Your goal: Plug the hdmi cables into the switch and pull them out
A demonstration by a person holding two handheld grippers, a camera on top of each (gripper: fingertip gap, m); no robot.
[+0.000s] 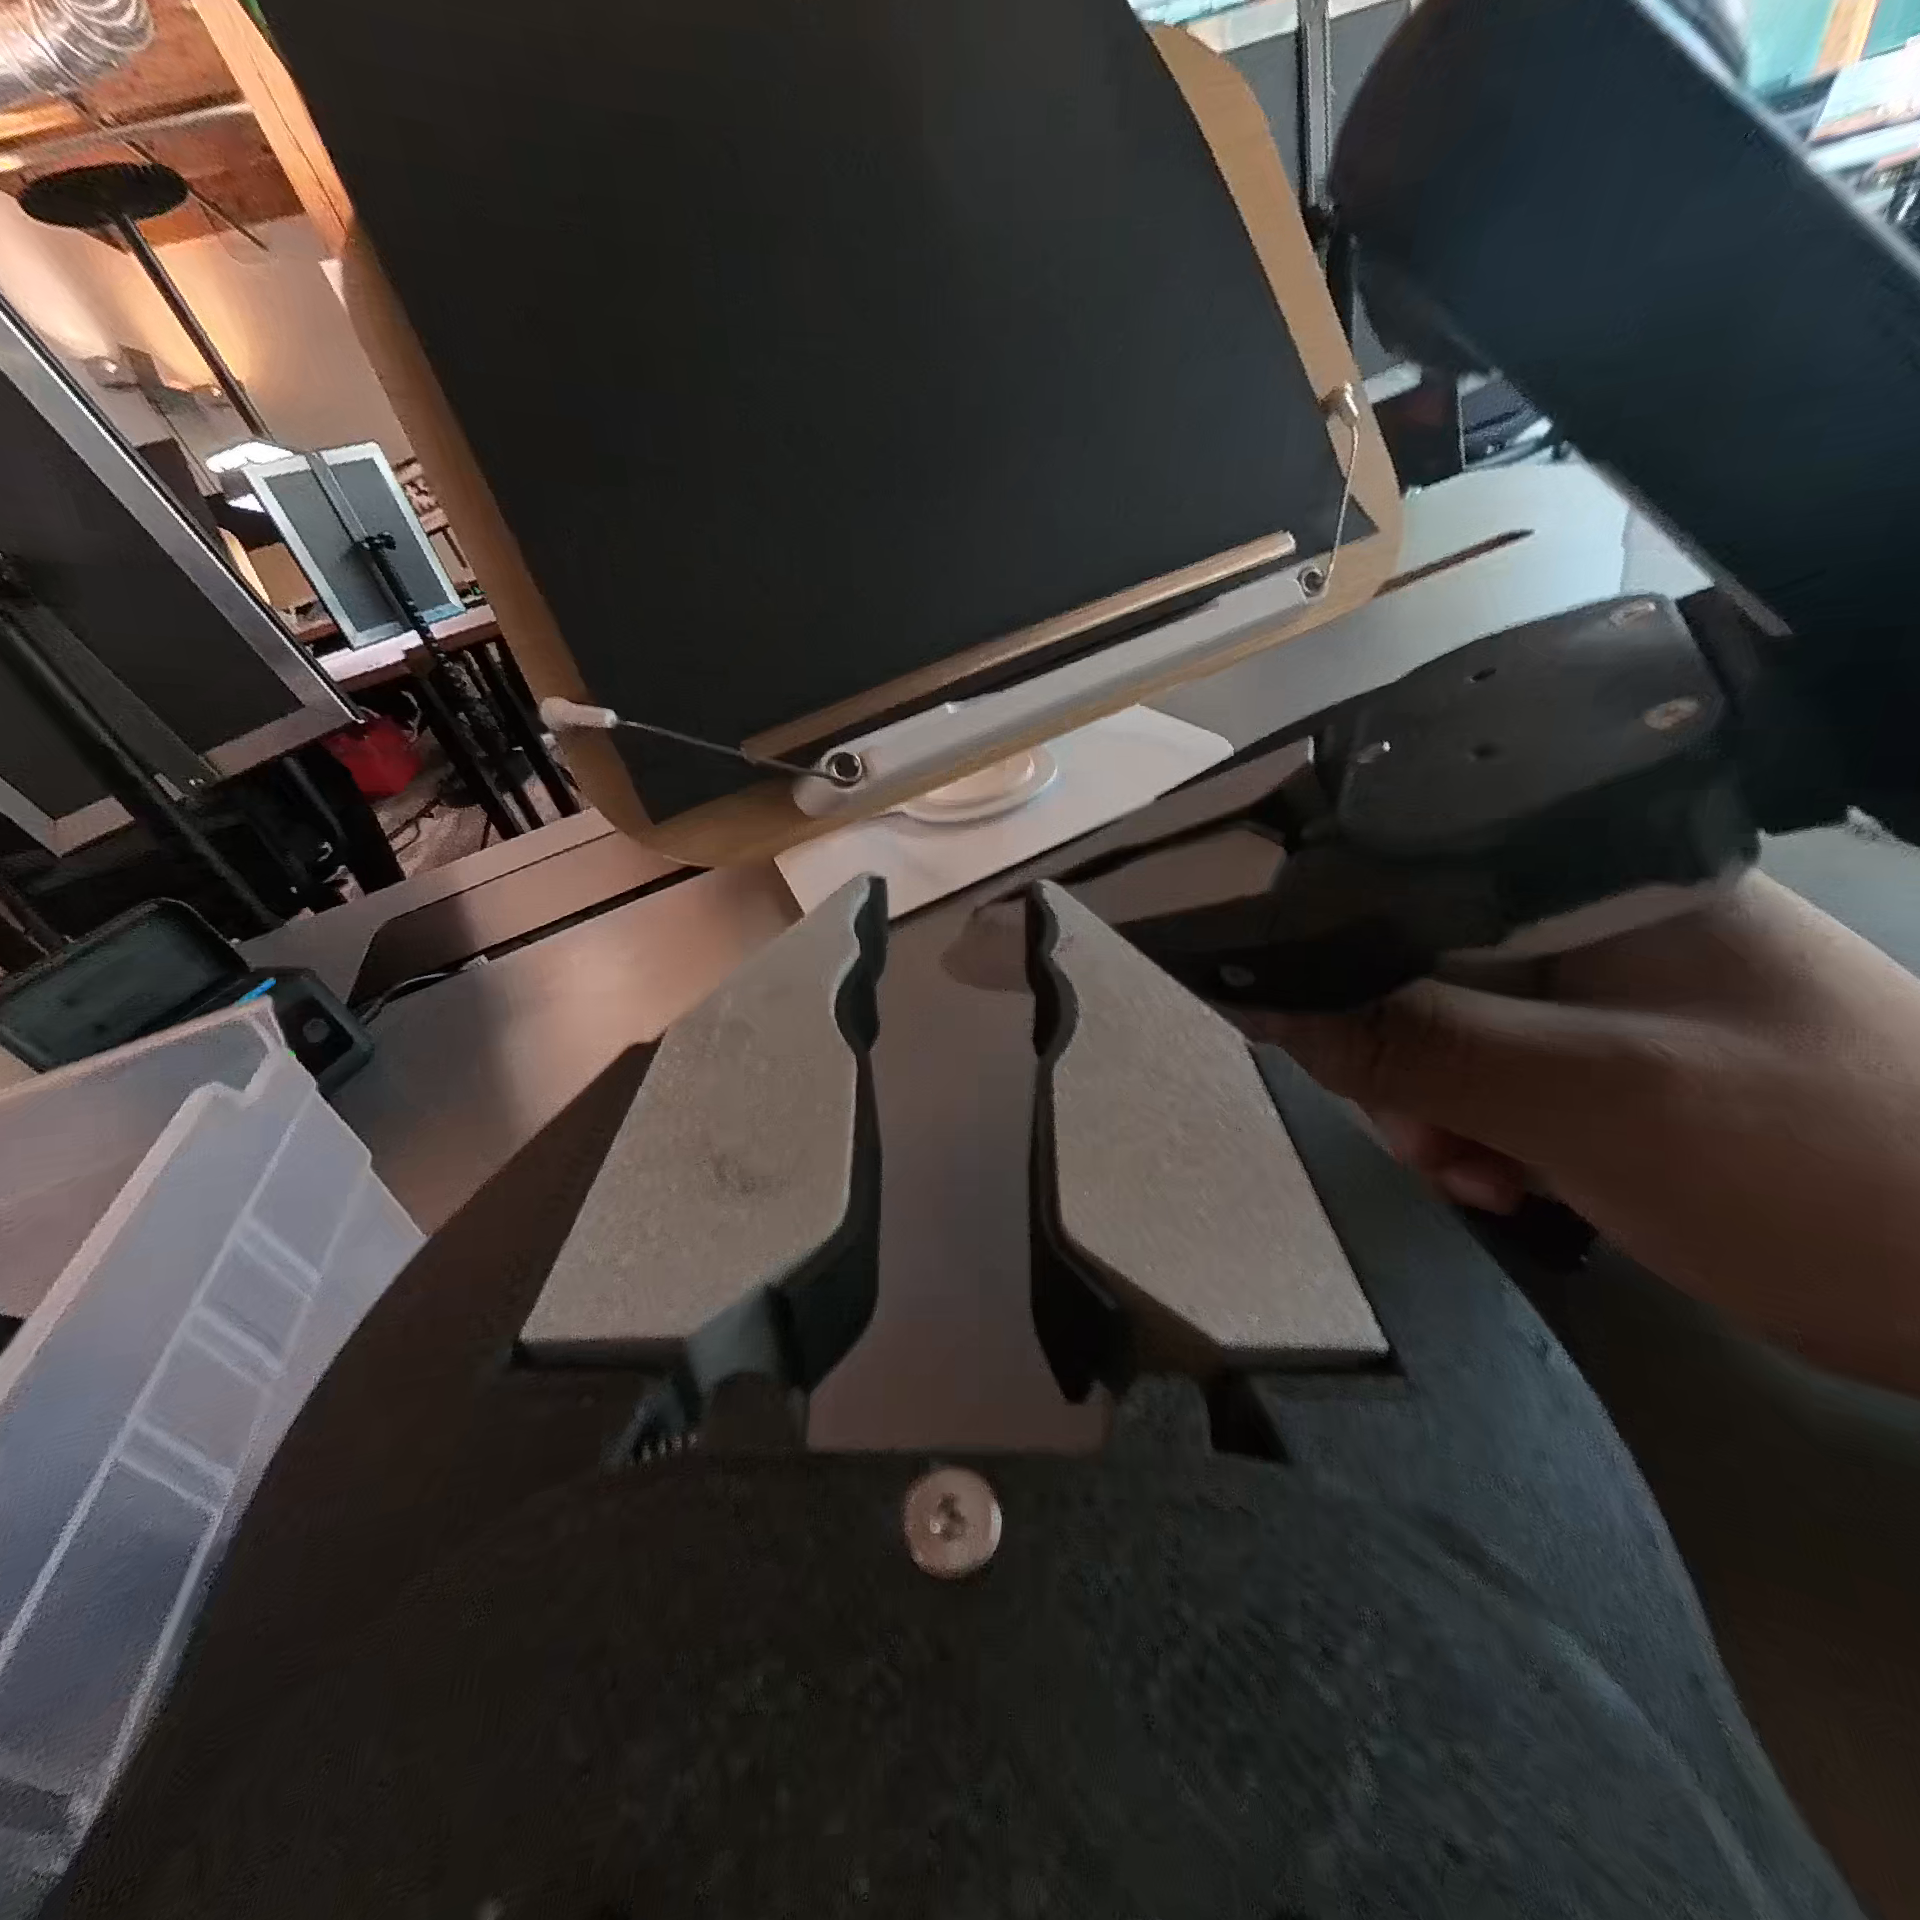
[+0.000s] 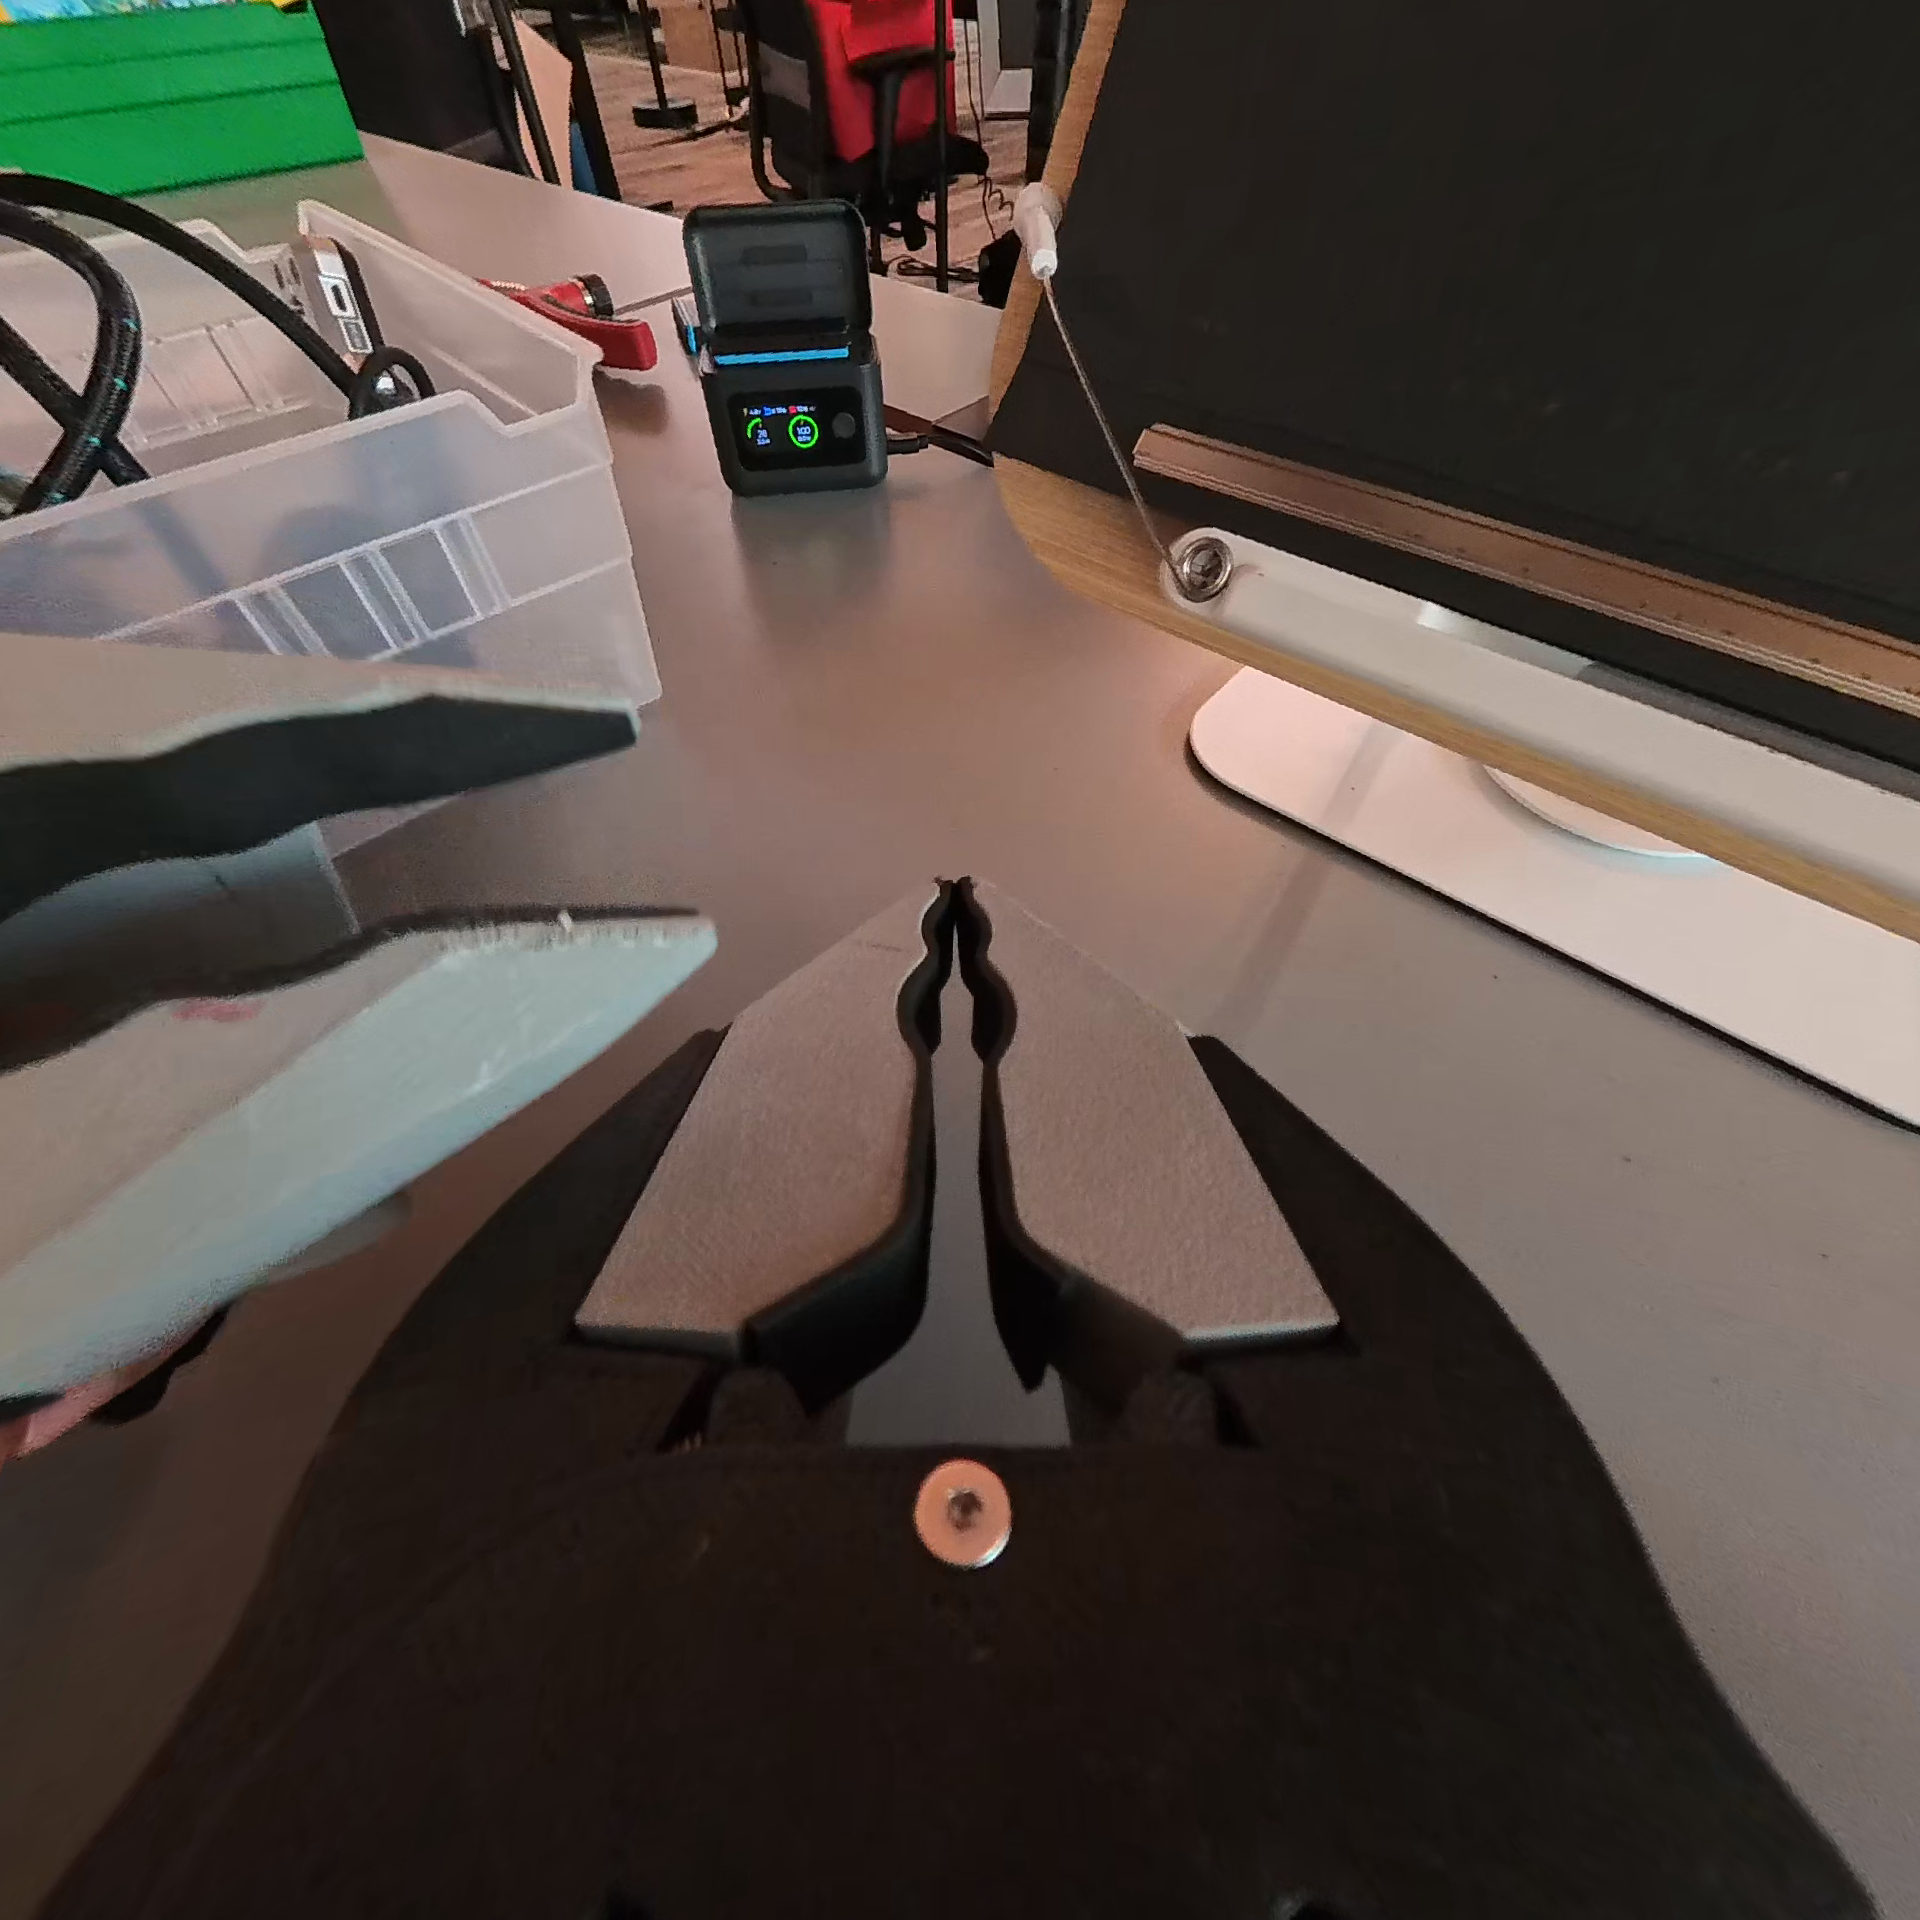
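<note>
Black braided HDMI cables (image 2: 104, 343) lie coiled in a clear plastic bin (image 2: 343, 582) at the far left of the table. A small silver switch (image 2: 330, 291) sits in the bin's back part beside them. My left gripper (image 1: 954, 914) is open and empty above the dark table, pointing at a tilted board stand. Its fingers (image 2: 468, 997) show at the left of the right wrist view, near the bin. My right gripper (image 2: 956, 891) is shut with nothing between its fingertips, low over the table. Its black body (image 1: 1507, 748) and the hand (image 1: 1610, 1122) holding it show on the right.
A wooden stand with a black panel (image 2: 1455, 260) on a white base (image 2: 1351, 790) fills the right and back. A black charger box with a lit screen (image 2: 795, 416) and a red tool (image 2: 603, 322) sit behind the bin. The bin also shows in the left wrist view (image 1: 156, 1299).
</note>
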